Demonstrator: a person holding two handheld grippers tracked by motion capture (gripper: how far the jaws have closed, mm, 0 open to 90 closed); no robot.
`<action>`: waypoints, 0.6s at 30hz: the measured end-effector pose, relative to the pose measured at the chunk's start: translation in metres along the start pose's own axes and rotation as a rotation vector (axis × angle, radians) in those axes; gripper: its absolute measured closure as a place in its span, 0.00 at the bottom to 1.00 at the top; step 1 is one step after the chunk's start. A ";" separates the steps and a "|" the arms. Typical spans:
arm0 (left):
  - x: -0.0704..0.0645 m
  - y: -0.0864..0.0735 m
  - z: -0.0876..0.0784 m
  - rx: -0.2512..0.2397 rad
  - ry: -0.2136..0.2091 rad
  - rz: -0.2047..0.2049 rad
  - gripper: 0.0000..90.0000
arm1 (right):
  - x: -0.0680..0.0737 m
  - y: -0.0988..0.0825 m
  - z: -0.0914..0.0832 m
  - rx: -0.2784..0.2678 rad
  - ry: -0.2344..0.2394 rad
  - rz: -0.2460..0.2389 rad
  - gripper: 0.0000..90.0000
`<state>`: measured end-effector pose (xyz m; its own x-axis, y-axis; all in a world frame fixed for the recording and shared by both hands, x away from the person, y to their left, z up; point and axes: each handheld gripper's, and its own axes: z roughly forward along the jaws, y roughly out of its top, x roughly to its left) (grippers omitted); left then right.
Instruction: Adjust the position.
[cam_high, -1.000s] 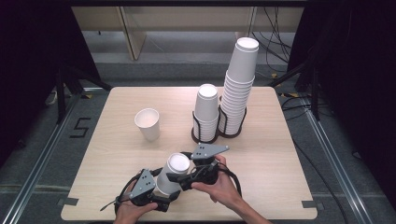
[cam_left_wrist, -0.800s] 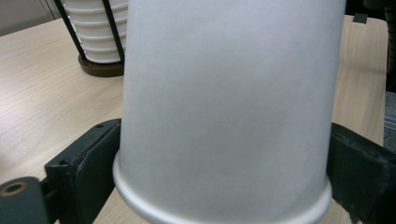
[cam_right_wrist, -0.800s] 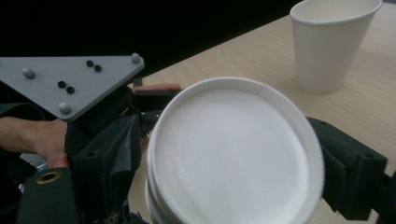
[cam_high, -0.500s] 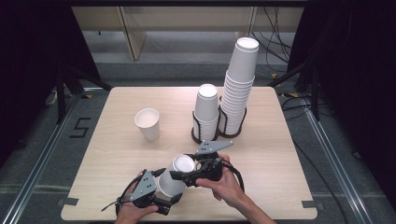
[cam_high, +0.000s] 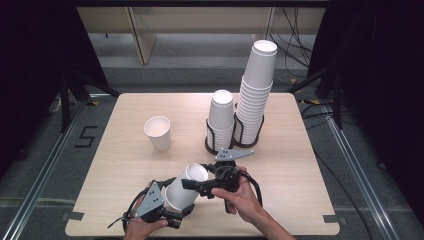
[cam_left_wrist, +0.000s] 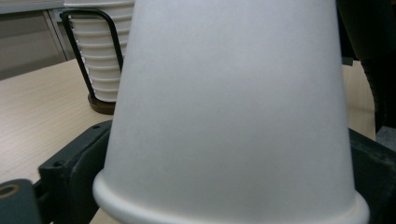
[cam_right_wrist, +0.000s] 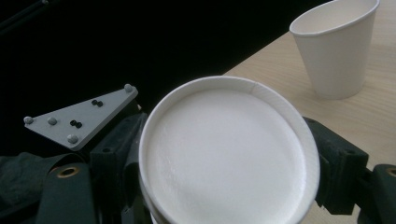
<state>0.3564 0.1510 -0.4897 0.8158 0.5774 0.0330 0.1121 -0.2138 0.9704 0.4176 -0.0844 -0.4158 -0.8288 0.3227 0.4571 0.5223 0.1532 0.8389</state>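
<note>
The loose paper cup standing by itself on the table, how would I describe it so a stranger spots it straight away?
Start at the wooden table, then find the two black wire racks of stacked cups near its middle. Left of them stands the lone cup, apart from everything. Unlike the rest, it sits mouth up, unstacked and unheld.

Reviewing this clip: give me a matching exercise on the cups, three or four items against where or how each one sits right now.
Things:
1. held cup
2. lone cup
3. tall stack
4. short stack

States:
A. upright on the table, mouth up
B. in the right holder ring
C. between both grippers, base up, tilted
D. in the left holder ring

Pairs: 1-C, 2-A, 3-B, 4-D
</note>
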 end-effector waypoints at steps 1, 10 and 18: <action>0.000 0.001 0.000 0.002 -0.005 -0.001 0.06 | -0.002 0.000 0.000 0.000 0.006 0.004 0.26; 0.003 0.001 0.001 0.081 -0.039 0.019 0.08 | -0.001 0.006 -0.008 0.114 -0.046 -0.106 0.20; 0.005 0.003 -0.003 0.163 -0.065 0.060 0.09 | -0.004 0.011 -0.018 0.178 -0.043 -0.147 0.18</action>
<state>0.3594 0.1557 -0.4860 0.8581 0.5089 0.0694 0.1478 -0.3740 0.9156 0.4228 -0.1006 -0.4033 -0.8911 0.3241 0.3177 0.4271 0.3626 0.8283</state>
